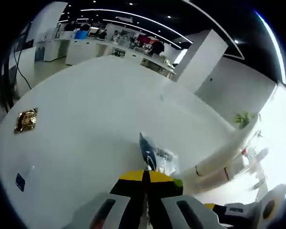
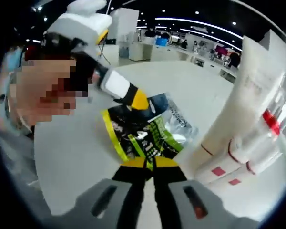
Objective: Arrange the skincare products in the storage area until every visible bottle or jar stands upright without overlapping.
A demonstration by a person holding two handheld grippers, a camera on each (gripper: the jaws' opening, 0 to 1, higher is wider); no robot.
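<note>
I judge this to be the start of a sorting step: both my grippers have hold of the same flat sachet (image 2: 148,131), a black-and-green foil packet with a clear end, and I take it that it has to be lifted clear or set aside before the tubes can be dealt with. In the right gripper view my right gripper (image 2: 151,164) has its yellow-tipped jaws pressed together on the packet's near edge, with no gap between them. My left gripper (image 2: 139,101) comes in from the upper left of that view and pinches the packet's far edge. In the left gripper view the left gripper's jaws are likewise shut tight, with the packet's blue-and-clear corner sticking out just beyond the tips.

The skincare products proper are the white tubes (image 2: 238,143) with red bands at their caps; they lie on their sides, packed against each other, just to the right of the packet on the white table (image 2: 66,157). In the left gripper view they run off to the right of my jaws. None stands upright yet, so most of the task remains.

Next I need one gripper to release the packet, or both to carry it off together, and then to reach for a tube. A small gold sachet (image 1: 25,120) lies well apart on the far left.
</note>
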